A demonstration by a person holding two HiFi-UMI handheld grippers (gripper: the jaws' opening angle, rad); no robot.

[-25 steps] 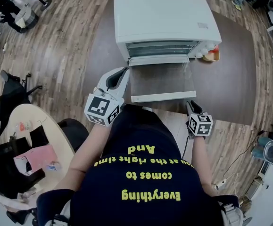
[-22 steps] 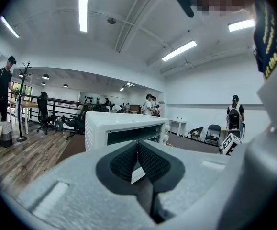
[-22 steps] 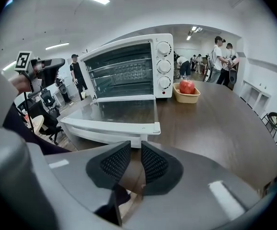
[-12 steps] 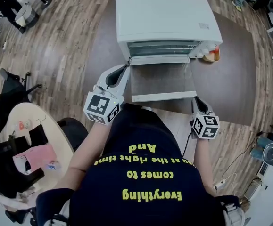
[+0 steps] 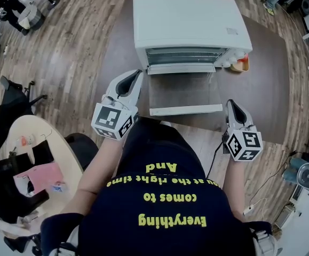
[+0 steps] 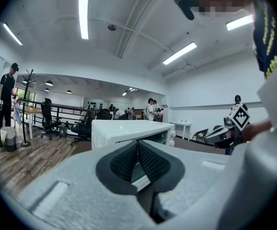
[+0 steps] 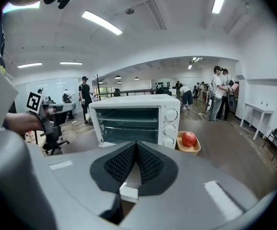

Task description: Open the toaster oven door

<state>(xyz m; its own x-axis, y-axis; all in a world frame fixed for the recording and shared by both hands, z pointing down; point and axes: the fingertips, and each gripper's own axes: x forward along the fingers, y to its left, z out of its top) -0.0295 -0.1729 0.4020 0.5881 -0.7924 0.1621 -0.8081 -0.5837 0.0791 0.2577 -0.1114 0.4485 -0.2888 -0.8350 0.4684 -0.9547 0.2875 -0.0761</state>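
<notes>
Right gripper (image 5: 232, 106): its jaws have just been closing and are now pressing pad to pad with nothing between them. It is hovering off the right front corner of the door (image 5: 185, 94), clear of it.
Left gripper (image 5: 135, 76): its jaws are meeting too, gripping nothing. It is hanging near the left front corner of the oven (image 5: 191, 20) and pointing toward it.
Door: it is lying fully open, folded down flat from the oven's mouth toward the person, between the two grippers.
Oven: white, it is sitting on a dark table (image 5: 263, 95). In the right gripper view its racks are showing inside, with three knobs (image 7: 170, 127) running down its right side.
Apple (image 7: 189, 139): it is resting in a small tan tray (image 7: 188, 150) just beside the knob side.
Person: standing at the table's near edge, wearing a dark shirt (image 5: 165, 207) with yellow print.
Room: other people are standing well back on the wood floor (image 5: 63, 52), under long ceiling lights (image 7: 102, 23).
</notes>
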